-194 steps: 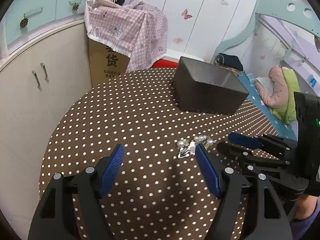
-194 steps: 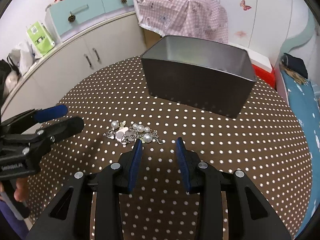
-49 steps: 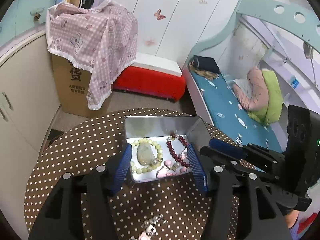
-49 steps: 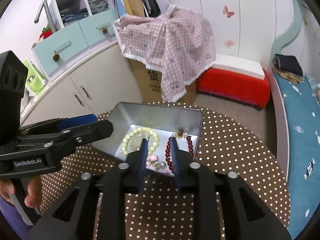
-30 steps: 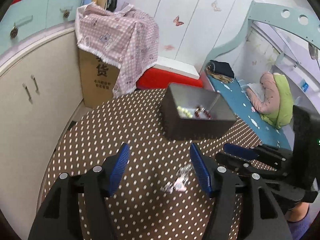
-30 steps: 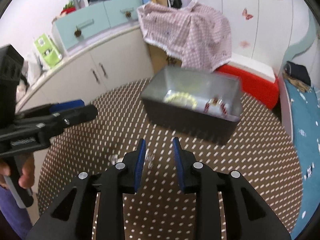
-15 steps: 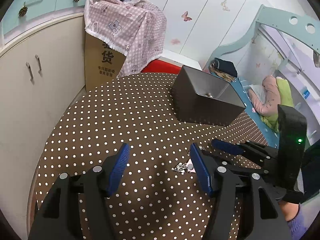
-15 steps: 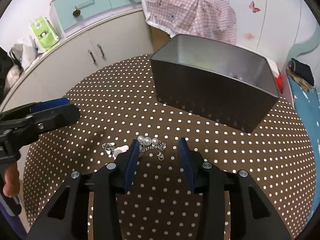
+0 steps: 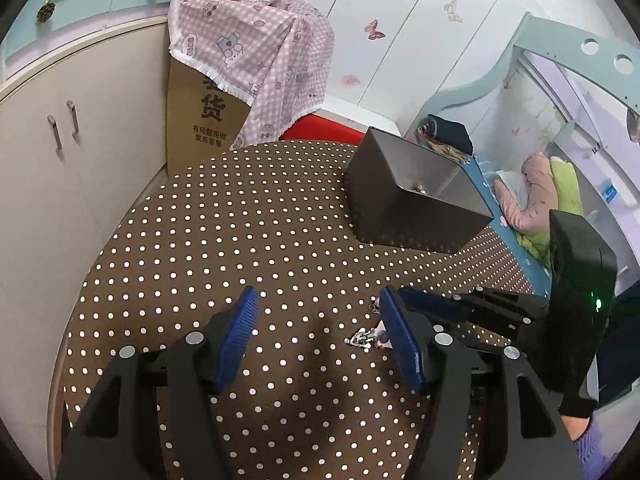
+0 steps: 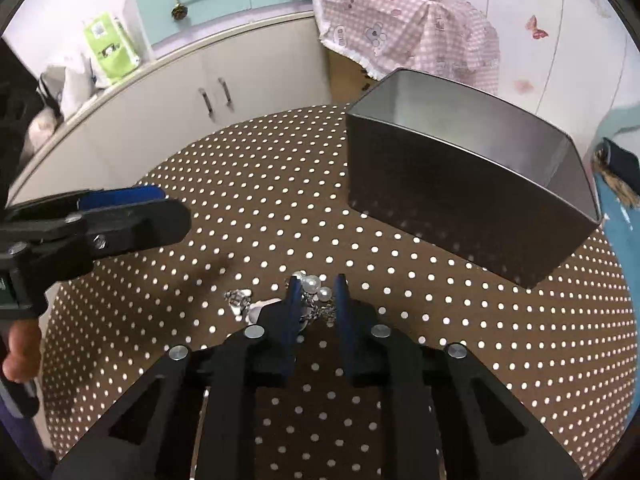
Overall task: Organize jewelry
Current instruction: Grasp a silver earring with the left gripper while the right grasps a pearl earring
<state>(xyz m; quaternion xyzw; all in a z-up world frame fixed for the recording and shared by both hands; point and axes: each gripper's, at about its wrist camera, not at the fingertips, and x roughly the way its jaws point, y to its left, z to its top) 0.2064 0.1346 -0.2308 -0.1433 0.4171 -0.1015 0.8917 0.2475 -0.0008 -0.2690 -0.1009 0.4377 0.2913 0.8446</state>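
Observation:
A small heap of jewelry lies on the brown dotted tablecloth [image 10: 280, 208]: a pearl chain [image 10: 316, 286], silver pieces [image 10: 238, 298] and a pale charm [image 10: 266, 303]. My right gripper [image 10: 318, 280] points down at it, jaws closing to a narrow gap with the pearls and chain pinched between the blue pads. In the left wrist view the silver pieces [image 9: 366, 338] lie just inside the right pad of my left gripper [image 9: 318, 294], which is open and holds nothing. The right gripper [image 9: 408, 296] reaches in from the right there. A grey metal box [image 10: 460, 216] stands behind.
The box [image 9: 416, 216] sits at the table's far right; a little jewelry shows inside it. Beyond the round table's edge are white cupboards [image 9: 60, 160], a cardboard carton under pink checked cloth [image 9: 248, 64] and a bed [image 9: 532, 200]. A hand [image 10: 18, 352] holds the left gripper [image 10: 168, 208].
The right jaws have narrowed from a wide gap onto the pearl chain. Both grippers have sunk a little nearer the table. The left jaws keep the same width.

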